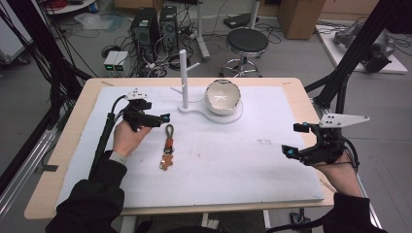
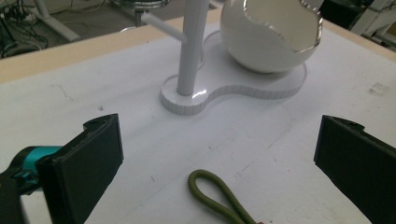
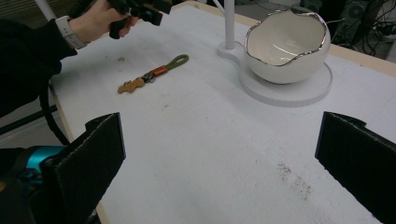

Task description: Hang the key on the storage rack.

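Left claw (image 1: 160,118) sits in the upper left of the high view with its jaws spread wide and nothing between them, hovering just above the green loop end of the keychain (image 1: 168,147). From my seat the left gripper view shows that loop (image 2: 218,198) poking in at the bottom centre, right between the two black jaws but not touching either. Right claw (image 1: 296,139) is over at the right edge of the frame, also wide open and empty, hanging past the white mat (image 1: 233,174) near the rim of the wooden surface (image 1: 58,145).

Keychain lies flat left of centre, with an orange band and a little tan gingerbread-looking charm at its lower end. Upper centre has the white stand (image 1: 183,80) with pegs and the white bowl (image 1: 222,96) with a silvery jagged rim, both on one white base.

Loads of open mat in the middle and lower right, nothing to bump. Some faint marks on the mat right of centre; can't read them as writing.
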`<state>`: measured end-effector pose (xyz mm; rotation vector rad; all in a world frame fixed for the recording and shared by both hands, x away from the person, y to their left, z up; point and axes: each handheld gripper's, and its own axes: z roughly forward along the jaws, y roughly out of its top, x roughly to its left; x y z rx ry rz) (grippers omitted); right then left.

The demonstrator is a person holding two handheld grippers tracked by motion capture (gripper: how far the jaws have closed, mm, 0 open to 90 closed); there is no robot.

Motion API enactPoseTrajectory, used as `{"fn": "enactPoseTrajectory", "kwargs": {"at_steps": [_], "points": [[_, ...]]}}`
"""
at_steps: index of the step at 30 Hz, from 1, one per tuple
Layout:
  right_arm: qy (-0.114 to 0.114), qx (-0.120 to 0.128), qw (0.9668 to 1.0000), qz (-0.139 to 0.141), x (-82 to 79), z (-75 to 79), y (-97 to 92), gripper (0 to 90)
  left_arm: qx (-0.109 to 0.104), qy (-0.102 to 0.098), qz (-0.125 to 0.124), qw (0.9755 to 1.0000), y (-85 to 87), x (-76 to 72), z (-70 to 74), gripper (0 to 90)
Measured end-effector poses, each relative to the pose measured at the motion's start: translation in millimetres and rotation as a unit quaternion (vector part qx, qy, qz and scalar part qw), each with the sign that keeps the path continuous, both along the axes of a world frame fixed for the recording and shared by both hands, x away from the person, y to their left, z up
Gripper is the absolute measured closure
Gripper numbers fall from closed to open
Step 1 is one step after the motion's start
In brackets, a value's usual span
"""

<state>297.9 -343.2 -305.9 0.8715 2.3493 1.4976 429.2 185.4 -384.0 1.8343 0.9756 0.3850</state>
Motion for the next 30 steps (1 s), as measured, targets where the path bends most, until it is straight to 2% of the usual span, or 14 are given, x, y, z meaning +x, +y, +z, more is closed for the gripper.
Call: {"fn": "enactPoseTrajectory", "kwargs": {"at_steps": [1,3,4,5,6,7,11,17,18,19,20,25,27,30], "points": [[0.003,0.000,1.0000,-0.001,-0.4,-0.4,0.5,0.9,0.009,0.012,0.001,0.9999,-1.9,4.0,-8.5,1.9],[0.003,-0.002,1.0000,0.000,-0.1,-1.6,0.7,0.8,0.024,0.016,0.006,0.9996,-4.2,8.4,-17.2,3.1],[0.005,-0.001,1.0000,0.000,0.3,-2.8,1.1,0.8,0.024,0.016,0.006,0.9996,-4.2,8.4,-17.2,4.7],[0.009,-0.003,1.0000,-0.001,0.2,-3.6,1.3,0.8,0.033,0.029,0.012,0.9990,-5.9,13.8,-26.6,6.2],[0.010,-0.004,0.9999,0.000,0.2,-4.6,1.6,0.8,0.033,0.029,0.012,0.9990,-5.9,13.8,-26.6,6.6],[0.012,-0.005,0.9999,0.000,0.2,-5.5,2.1,0.9,0.044,0.036,0.017,0.9982,-7.0,18.4,-34.6,6.6],[0.015,-0.006,0.9999,0.002,1.1,-8.7,2.0,0.8,0.063,0.050,0.025,0.9965,-8.3,23.4,-44.8,6.6],[0.025,-0.010,0.9996,0.002,3.5,-13.6,3.2,0.8,0.080,0.066,0.035,0.9940,-12.2,25.2,-51.3,10.2],[0.026,-0.014,0.9996,0.004,4.4,-15.0,4.3,0.8,0.087,0.068,0.036,0.9932,-13.9,24.9,-52.5,13.7],[0.028,-0.015,0.9995,0.004,4.5,-15.3,4.9,0.9,0.104,0.081,0.040,0.9905,-16.4,25.1,-54.7,16.5],[0.027,-0.015,0.9995,0.006,4.9,-15.5,5.6,0.9,0.105,0.086,0.043,0.9898,-17.4,25.1,-55.9,18.6],[0.027,-0.017,0.9995,0.009,5.3,-15.6,7.9,0.8,0.123,0.083,0.055,0.9874,-19.9,24.0,-56.2,26.9],[0.029,-0.017,0.9994,0.008,5.3,-15.8,8.3,0.8,0.143,0.074,0.060,0.9851,-22.8,21.9,-56.1,29.9],[0.033,-0.018,0.9993,0.008,6.3,-17.0,9.7,0.8,0.150,0.077,0.065,0.9835,-30.8,17.0,-52.7,43.3]]}}
